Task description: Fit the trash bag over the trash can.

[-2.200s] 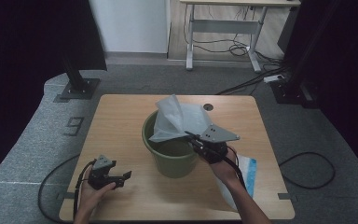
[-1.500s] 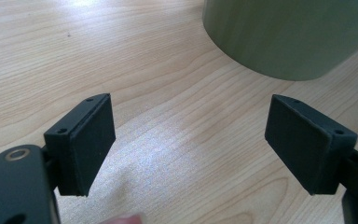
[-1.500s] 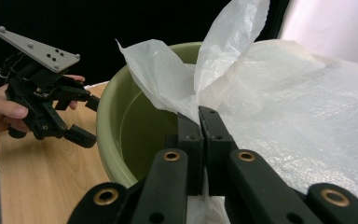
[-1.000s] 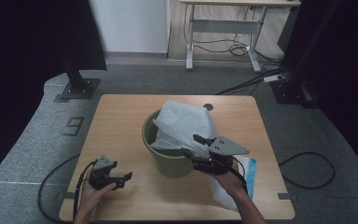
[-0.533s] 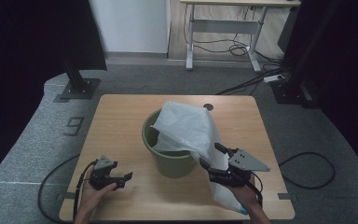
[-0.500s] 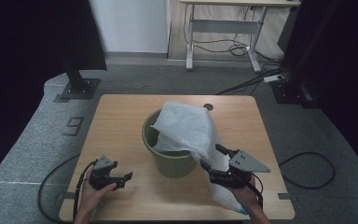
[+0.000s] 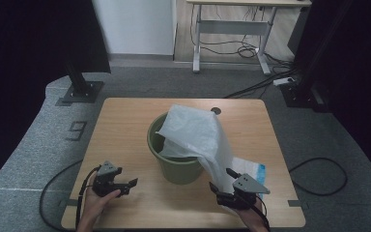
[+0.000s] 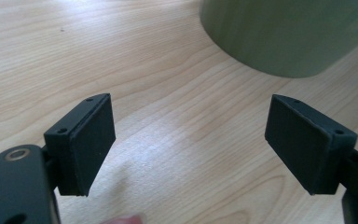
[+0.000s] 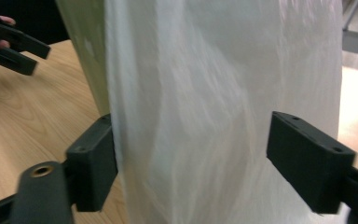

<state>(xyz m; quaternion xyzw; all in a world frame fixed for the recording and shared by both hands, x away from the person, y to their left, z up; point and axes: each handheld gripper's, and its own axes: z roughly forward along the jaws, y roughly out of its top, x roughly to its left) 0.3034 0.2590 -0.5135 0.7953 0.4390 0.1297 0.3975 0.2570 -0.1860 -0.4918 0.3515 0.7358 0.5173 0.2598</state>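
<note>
The white plastic bag (image 7: 200, 140) lies draped over the green bucket (image 7: 176, 166) in the middle of the worktop (image 7: 125, 121), part of it bunched across the bucket's mouth and a long tail hanging down the side toward the near right corner. Its long axis runs from the bucket's far rim down to the worktop just in front of the right gripper (image 7: 229, 186).

Lining the bucket looks about half done — the bag is on it, but not opened out or folded round the rim.

The right gripper's fingers (image 9: 93, 163) have just been opening; they stand wide, the tail between them but not pinched. The left gripper (image 7: 121, 186) rests near the left edge, fingers (image 8: 86, 142) spread on nothing — well apart from the bucket.
</note>
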